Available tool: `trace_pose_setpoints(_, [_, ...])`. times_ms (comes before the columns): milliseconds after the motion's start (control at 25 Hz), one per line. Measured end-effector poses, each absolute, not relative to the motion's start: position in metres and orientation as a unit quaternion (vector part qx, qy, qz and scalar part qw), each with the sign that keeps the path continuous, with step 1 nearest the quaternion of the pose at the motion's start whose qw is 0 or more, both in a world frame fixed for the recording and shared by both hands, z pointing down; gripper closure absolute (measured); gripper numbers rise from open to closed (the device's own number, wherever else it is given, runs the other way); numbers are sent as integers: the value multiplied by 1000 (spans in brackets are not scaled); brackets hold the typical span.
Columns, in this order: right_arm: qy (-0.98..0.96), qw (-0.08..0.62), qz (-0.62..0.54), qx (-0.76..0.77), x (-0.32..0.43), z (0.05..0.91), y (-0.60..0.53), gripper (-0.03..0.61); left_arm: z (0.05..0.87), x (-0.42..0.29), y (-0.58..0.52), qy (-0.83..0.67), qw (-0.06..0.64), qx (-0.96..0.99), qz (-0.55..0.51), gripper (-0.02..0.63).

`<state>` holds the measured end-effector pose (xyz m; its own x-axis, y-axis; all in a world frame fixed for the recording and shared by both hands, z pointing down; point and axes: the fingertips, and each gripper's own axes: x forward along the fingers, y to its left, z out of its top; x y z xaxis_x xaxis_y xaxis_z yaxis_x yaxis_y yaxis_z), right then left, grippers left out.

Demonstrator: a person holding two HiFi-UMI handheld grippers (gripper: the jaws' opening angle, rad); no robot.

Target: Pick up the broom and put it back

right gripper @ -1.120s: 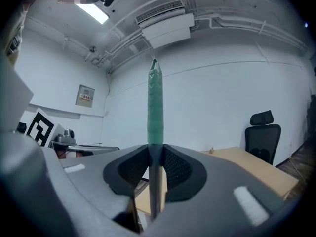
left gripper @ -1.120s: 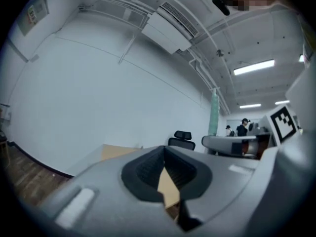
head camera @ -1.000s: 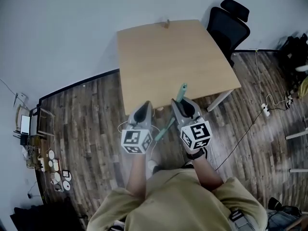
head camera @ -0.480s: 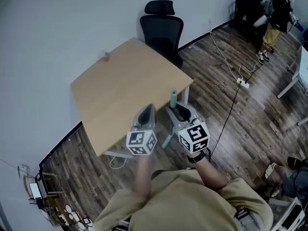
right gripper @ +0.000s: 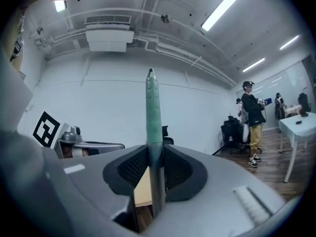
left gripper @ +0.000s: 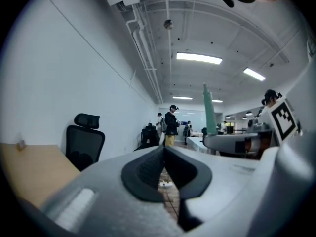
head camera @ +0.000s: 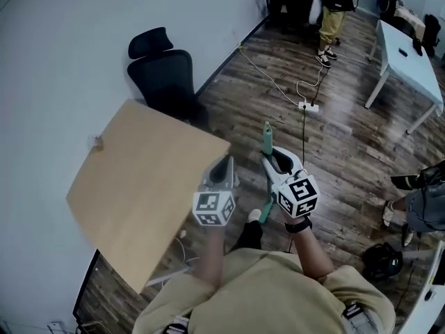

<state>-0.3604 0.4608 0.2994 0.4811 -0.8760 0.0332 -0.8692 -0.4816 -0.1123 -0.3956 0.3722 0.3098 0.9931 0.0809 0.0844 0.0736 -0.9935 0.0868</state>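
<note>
The broom's green handle stands upright in my right gripper, which is shut on it. In the right gripper view the handle rises between the two dark pads and its top tip shows against the white wall. The broom's lower part is hidden behind the gripper and my body. My left gripper hangs beside the right one, level, with its jaws closed together and nothing between them. From the left gripper view the green handle and the right gripper show at the right.
A light wooden table stands at the left with a black office chair behind it by the white wall. A power strip and cables lie on the wood floor ahead. A white table and standing people are farther off.
The whole view has swung to the right: the table slid from the centre to the left, and the open room with people came into sight. Both grippers kept their pose, the broom still held.
</note>
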Motion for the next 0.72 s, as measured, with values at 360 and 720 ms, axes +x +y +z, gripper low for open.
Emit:
trace_pose_setpoints(360, [404,-4,-54,-913,-186,300,435,486,292,-207,340,146,62,987,25,611])
trace_pose_setpoints(720, [379,11,-84,-921,-69,338,403,488,337,-93,293,141,90,984,57,611])
